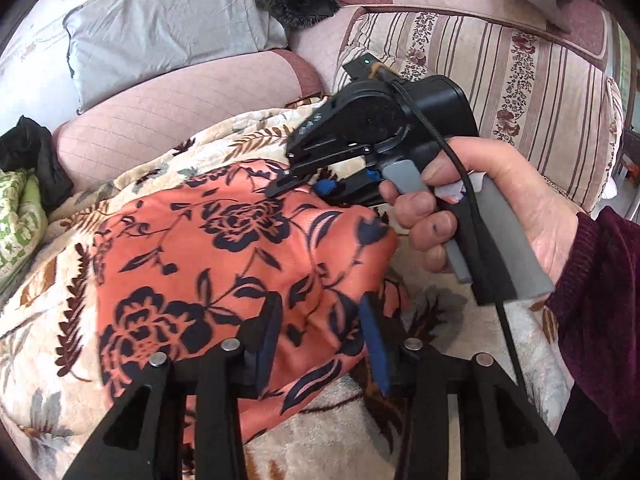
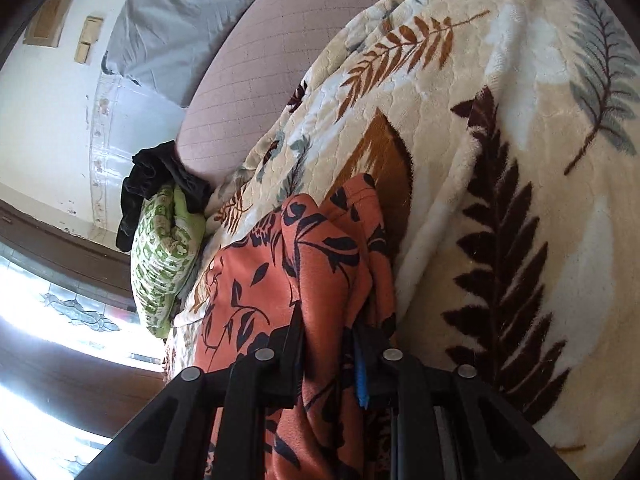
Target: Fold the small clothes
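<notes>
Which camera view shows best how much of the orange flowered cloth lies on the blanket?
The left wrist view: there the orange flowered cloth spreads wide over the blanket. The right wrist view shows only a bunched strip of it, running between the right gripper fingers.

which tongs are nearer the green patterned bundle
Left. The left tongs straddle the orange floral garment closer to the green bundle; the right tongs grip its far edge.

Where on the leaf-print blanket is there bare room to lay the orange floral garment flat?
Bare leaf-print blanket lies right of the orange floral garment. Another strip sits between the garment and the pink sofa cushion. It is crowded at the green patterned bundle and black cloth.
</notes>
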